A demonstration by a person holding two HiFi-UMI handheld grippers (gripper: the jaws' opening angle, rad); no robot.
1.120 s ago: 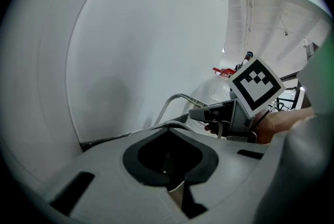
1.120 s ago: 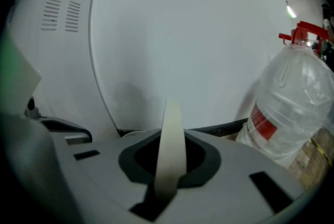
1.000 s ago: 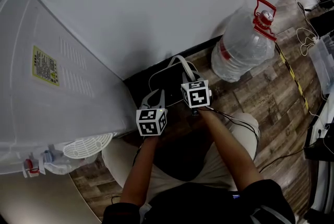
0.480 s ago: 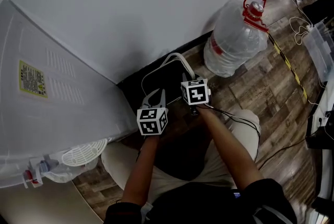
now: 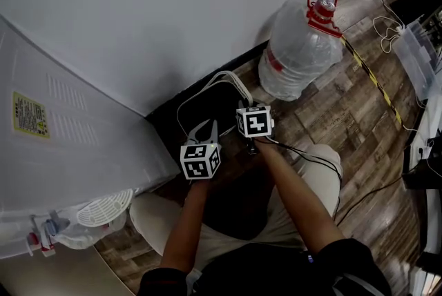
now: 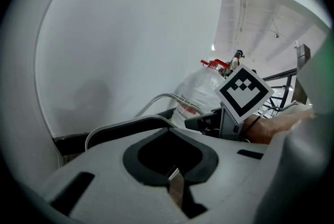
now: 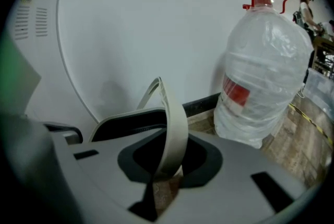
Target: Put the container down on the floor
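The container [image 5: 210, 105] is a black tub with a white rim and a white bail handle [image 5: 238, 86], low by the wall's black baseboard. My right gripper [image 5: 244, 105] is shut on that handle, which arches up between its jaws [image 7: 172, 129]. The container's rim [image 7: 130, 116] curves just beyond the right gripper [image 7: 166, 175]. My left gripper [image 5: 204, 127] hovers at the container's near left edge. Its jaws look shut, with nothing showing between them in the left gripper view [image 6: 175, 186]. The rim [image 6: 125, 125] lies right ahead of it.
A large clear water bottle [image 5: 297, 53] with a red carry handle stands on the wood floor [image 5: 345, 115] right of the container. A white appliance [image 5: 62, 143] fills the left side. Cables [image 5: 387, 32] trail at the far right. The person's knees are beneath the grippers.
Both grippers and the container have sunk a little toward the floor near the wall. The head view has swung, so the bottle and the appliance sit further up and left in frame.
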